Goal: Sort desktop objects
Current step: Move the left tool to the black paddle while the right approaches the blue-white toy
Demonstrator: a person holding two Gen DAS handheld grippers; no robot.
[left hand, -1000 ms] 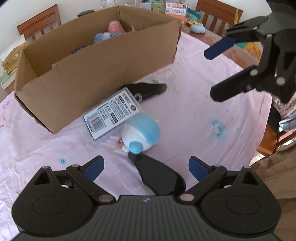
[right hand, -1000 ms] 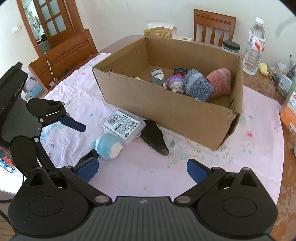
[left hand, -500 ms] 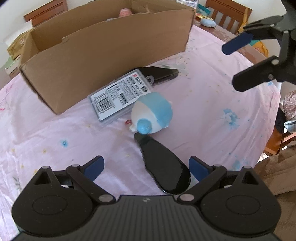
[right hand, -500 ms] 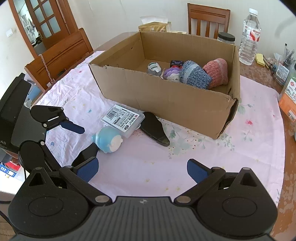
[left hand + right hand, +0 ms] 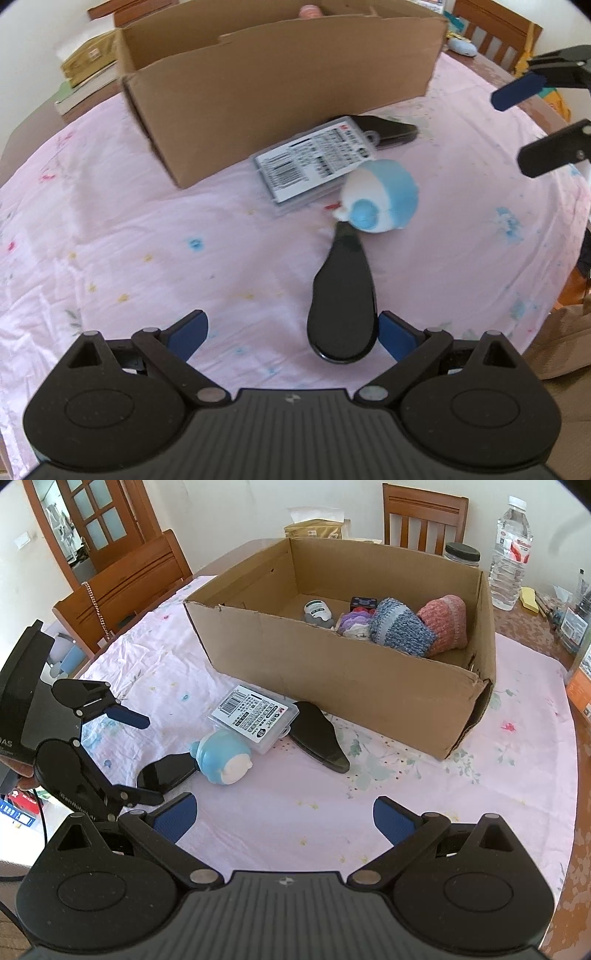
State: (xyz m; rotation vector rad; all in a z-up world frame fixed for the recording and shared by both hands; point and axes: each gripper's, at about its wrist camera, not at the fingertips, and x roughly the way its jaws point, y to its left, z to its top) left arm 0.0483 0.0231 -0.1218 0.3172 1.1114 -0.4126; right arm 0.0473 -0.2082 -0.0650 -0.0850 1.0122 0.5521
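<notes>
Sorting in progress: several items already lie in the cardboard box [image 5: 369,679], while four wait on the pink-clothed worktop [image 5: 369,805] in front of its near wall. The left gripper [image 5: 291,332] hangs low over the near black shoehorn-like piece [image 5: 343,306], jaws wide open and holding nothing; the piece's broad end lies just beside the right pad, contact uncertain. Its narrow tip touches the blue-and-white figurine [image 5: 380,201], which rests against the labelled plastic case [image 5: 314,162]; a second black piece [image 5: 391,129] lies beyond, near the box. The right gripper [image 5: 282,818] hovers on the near side, jaws equally spread and empty. Judged step: approach to the near black piece. The next move calls for centring the jaws across it, then closing without nudging the figurine.
</notes>
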